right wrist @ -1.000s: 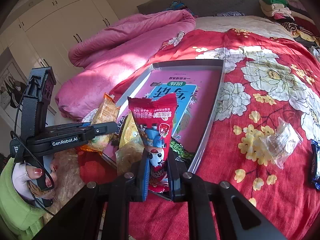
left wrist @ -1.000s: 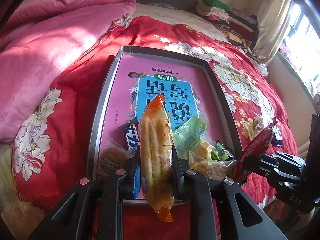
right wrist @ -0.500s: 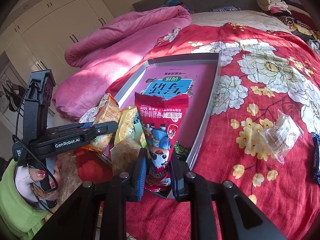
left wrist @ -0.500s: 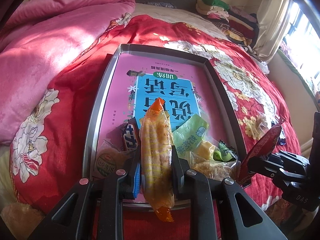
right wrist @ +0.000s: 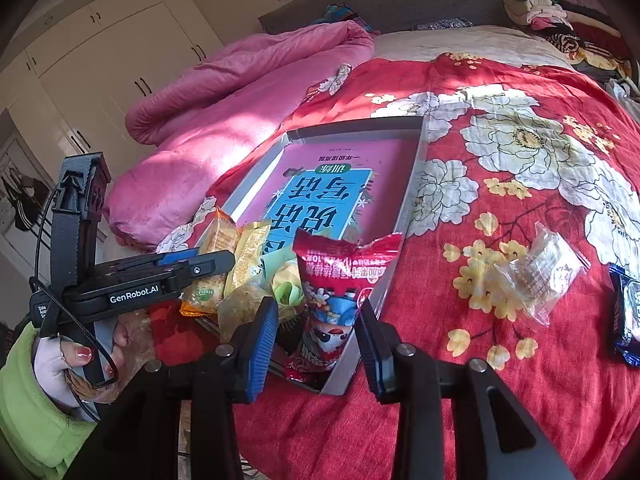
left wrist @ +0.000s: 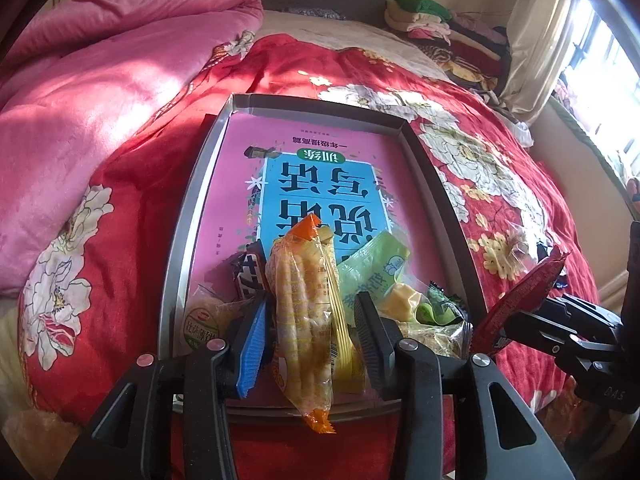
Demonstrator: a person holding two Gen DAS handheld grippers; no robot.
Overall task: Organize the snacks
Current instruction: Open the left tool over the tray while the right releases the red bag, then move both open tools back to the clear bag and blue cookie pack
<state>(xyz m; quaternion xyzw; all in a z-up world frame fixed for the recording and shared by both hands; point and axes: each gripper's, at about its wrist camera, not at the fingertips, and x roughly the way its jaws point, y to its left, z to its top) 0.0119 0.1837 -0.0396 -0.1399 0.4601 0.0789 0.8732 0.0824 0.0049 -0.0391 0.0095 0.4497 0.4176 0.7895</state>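
A grey tray point(left wrist: 192, 216) point(right wrist: 412, 184) lined with a pink and blue book lies on the red floral bedspread. Several snack packets are piled at its near end. My left gripper point(left wrist: 308, 332) is open; an orange-tipped yellow packet point(left wrist: 304, 308) lies between its fingers over the tray's near rim. My right gripper point(right wrist: 318, 330) is open; a red packet point(right wrist: 336, 280) stands between its fingers, leaning at the tray's near right corner. In the left wrist view the red packet point(left wrist: 520, 296) shows at the right gripper's tip.
A clear packet point(right wrist: 540, 272) and a dark blue packet point(right wrist: 628, 316) lie on the bedspread right of the tray. A pink quilt point(left wrist: 92, 92) is heaped at the left. Folded clothes point(left wrist: 432, 20) are stacked at the far end.
Both grippers have opened, letting go of the yellow packet and the red packet at the tray's near end. Both moved slightly forward over the tray.
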